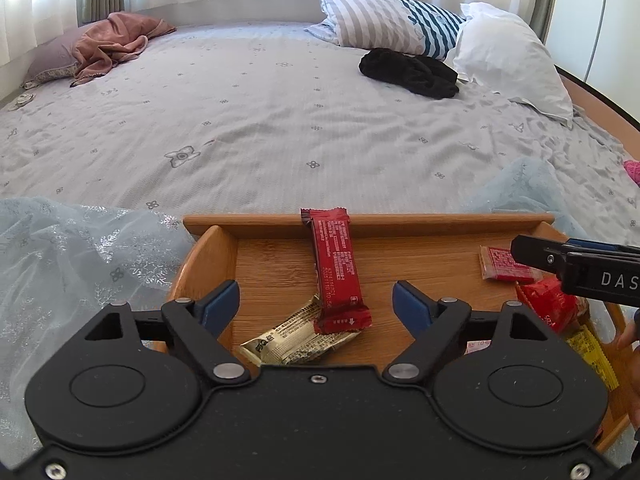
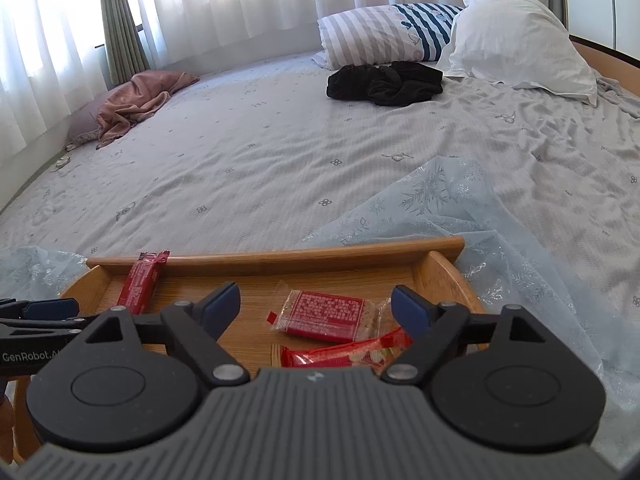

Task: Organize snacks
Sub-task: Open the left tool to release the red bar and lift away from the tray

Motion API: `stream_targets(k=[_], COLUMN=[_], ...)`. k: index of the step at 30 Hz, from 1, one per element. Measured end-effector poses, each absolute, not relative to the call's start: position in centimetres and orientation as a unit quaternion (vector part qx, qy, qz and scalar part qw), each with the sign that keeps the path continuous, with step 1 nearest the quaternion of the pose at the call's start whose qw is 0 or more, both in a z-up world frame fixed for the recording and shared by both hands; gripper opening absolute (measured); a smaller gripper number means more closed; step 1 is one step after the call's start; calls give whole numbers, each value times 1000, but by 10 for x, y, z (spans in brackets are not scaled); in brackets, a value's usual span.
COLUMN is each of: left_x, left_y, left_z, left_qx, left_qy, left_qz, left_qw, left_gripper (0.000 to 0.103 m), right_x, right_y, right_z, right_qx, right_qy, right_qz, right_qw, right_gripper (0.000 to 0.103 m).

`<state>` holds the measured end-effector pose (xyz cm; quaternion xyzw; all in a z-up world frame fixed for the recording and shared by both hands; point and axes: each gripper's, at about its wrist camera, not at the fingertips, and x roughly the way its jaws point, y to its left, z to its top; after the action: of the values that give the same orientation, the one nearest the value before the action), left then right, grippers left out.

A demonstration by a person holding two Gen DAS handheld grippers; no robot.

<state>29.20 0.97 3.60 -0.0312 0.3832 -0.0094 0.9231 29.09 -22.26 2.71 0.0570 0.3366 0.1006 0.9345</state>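
Both my tongs wide open, holding nothing: left gripper (image 1: 316,300), right gripper (image 2: 316,304). Red bar (image 1: 335,270) leans on tray (image 1: 400,222) rim at 12 o'clock; bed (image 1: 260,120) clear beyond.

Tray (image 1: 360,222) sits on bed (image 1: 260,120), lower centre of frame. In tray: long bar (image 1: 334,268) leans on back rim, its lower end over another wrapper (image 1: 296,338); flat packet (image 2: 324,314) w/ a bar (image 2: 344,354) in front, tray's right. Pillows (image 1: 400,24) upper right.
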Motion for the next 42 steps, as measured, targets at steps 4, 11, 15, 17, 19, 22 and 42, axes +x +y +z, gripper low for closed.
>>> stream_targets(k=[4, 11, 15, 17, 19, 22, 42], left_x=[271, 233, 212, 202, 193, 179, 97], left_y=[10, 11, 11, 12, 12, 15, 7], left_z=[44, 57, 63, 64, 65, 66, 69], left_qx=[-30, -14, -11, -13, -13, -14, -9], left_qy=[378, 366, 359, 357, 354, 351, 320], left_qz=[-15, -22, -22, -22, -20, -23, -35], left_qw=[925, 930, 933, 934, 935, 936, 947], left_gripper=[90, 98, 100, 100, 100, 101, 102], right_x=[272, 232, 215, 204, 196, 184, 113], right_y=[-219, -210, -204, -201, -199, -198, -204], right_z=[37, 42, 43, 42, 42, 42, 41], right_qx=[45, 39, 35, 31, 29, 30, 12], right_qy=[321, 285, 276, 268, 260, 250, 200], right_qz=[105, 113, 120, 125, 125, 126, 141], right_qw=[940, 951, 953, 955, 957, 959, 969], right_gripper=[95, 102, 102, 103, 103, 103, 103])
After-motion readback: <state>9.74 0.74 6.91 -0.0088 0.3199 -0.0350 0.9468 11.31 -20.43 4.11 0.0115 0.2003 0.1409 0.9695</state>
